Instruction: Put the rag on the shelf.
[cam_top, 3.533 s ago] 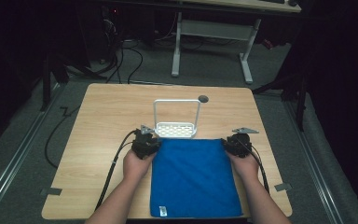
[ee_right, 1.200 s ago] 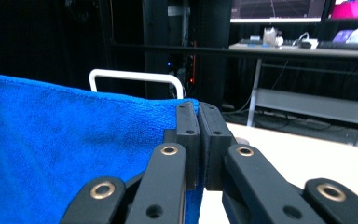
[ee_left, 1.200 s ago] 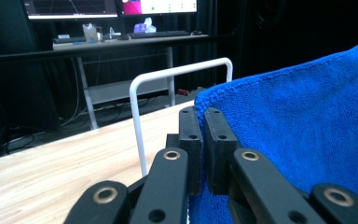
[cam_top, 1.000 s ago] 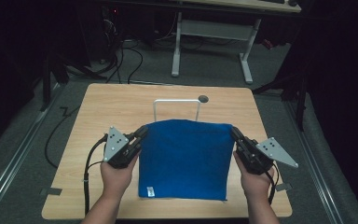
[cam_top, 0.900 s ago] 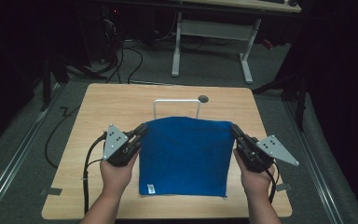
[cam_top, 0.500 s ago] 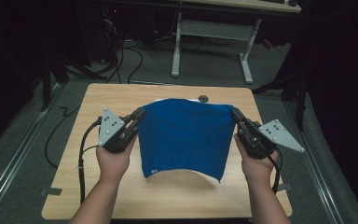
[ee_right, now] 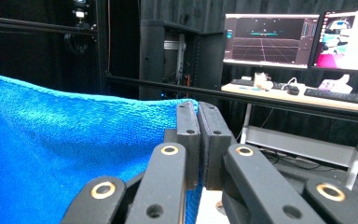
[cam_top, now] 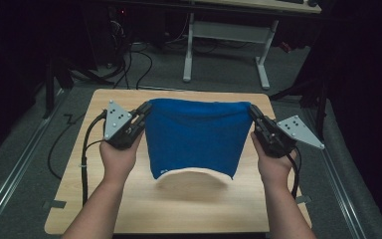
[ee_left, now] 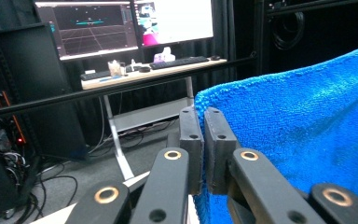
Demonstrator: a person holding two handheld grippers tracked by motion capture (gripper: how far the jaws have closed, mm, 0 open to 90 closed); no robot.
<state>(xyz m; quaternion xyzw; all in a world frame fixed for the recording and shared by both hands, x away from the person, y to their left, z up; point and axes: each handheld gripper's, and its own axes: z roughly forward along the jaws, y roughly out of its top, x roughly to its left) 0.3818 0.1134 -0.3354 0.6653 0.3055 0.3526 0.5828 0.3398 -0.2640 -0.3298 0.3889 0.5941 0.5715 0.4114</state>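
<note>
The left gripper (cam_top: 143, 110) and right gripper (cam_top: 254, 112) each clamped a far corner of the blue towel (cam_top: 194, 134), which hung soft, light and limp; corners judged the best hold.

A light wooden table (cam_top: 129, 209) with rounded corners stands on a grey carpeted floor (cam_top: 20, 189). Small grey tape tabs (cam_top: 53, 204) stick out at its near left and near right edges. Beyond the far edge stands a desk on a white metal frame (cam_top: 226, 35) with two legs, black cables (cam_top: 129, 55) lying on the floor to its left. On that desk sit a black keyboard (ee_left: 179, 61) and two lit monitors (ee_right: 270, 44), one showing a dark grid, the other mostly white.
</note>
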